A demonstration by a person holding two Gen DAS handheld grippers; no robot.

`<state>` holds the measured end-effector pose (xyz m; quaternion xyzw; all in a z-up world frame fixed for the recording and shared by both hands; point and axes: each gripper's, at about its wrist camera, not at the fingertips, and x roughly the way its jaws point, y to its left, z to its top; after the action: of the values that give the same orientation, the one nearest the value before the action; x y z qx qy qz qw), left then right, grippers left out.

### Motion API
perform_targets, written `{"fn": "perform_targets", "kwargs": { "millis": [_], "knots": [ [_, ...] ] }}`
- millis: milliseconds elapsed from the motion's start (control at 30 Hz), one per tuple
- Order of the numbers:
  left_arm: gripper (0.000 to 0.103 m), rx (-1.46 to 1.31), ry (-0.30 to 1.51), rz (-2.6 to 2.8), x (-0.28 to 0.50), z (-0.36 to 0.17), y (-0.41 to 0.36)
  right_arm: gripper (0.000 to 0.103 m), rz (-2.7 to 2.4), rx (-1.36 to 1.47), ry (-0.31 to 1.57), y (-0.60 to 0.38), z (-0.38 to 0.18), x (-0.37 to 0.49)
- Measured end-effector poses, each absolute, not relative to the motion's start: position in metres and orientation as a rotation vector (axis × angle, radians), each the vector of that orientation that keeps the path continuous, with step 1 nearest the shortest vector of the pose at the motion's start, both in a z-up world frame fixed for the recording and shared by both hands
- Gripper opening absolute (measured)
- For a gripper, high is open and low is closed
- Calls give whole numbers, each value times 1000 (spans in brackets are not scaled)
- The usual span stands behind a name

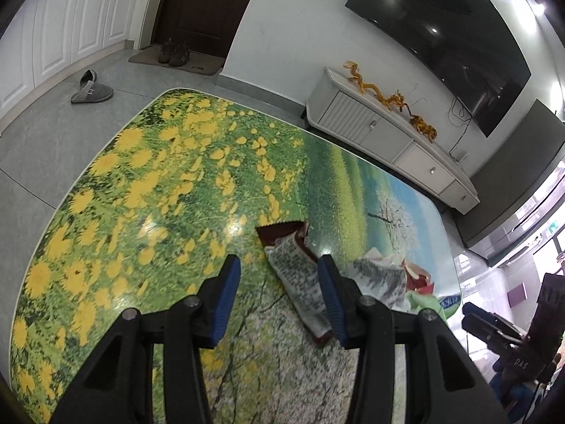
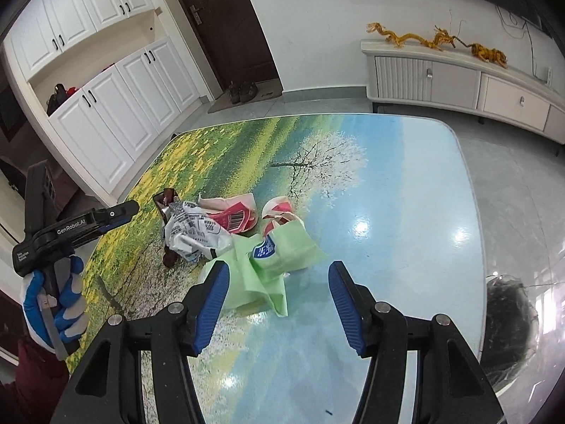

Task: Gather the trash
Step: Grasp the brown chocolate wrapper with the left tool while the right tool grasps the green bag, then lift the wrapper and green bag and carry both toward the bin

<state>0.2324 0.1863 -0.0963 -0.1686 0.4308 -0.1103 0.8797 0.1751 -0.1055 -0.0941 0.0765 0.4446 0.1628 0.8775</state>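
Nearest the right gripper (image 2: pixel 279 304), whose jaws gape empty, a soft green wrapper (image 2: pixel 279 258) lies crumpled on the table (image 2: pixel 406 183); pinch its raised fold. Beyond, the left gripper (image 1: pixel 279 296), half-open and empty, hovers by a printed wrapper (image 1: pixel 300 279), probably light, slippery film.

Both claws tilt downward, blue-padded jaws parted and gripping nothing: the left claw (image 1: pixel 279 275) narrower, the right claw (image 2: pixel 277 282) wider. A blue-and-grey gloved hand (image 2: pixel 58 304) clasps the left claw's handle.
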Motion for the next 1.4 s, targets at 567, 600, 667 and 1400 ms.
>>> {"fn": "perform_targets", "kwargs": {
  "millis": [567,600,667,1400],
  "knots": [
    [20,-311,930,-246,240,-115,157,8,390,178,896,-108,-99,180],
    [18,-312,924,-245,237,-114,158,7,391,176,888,-108,-97,176],
    [16,-312,912,-242,231,-110,159,7,394,175,879,-109,-94,171],
    [14,-328,839,-242,168,-90,197,49,377,303,950,-95,-115,179]
  ]
}}
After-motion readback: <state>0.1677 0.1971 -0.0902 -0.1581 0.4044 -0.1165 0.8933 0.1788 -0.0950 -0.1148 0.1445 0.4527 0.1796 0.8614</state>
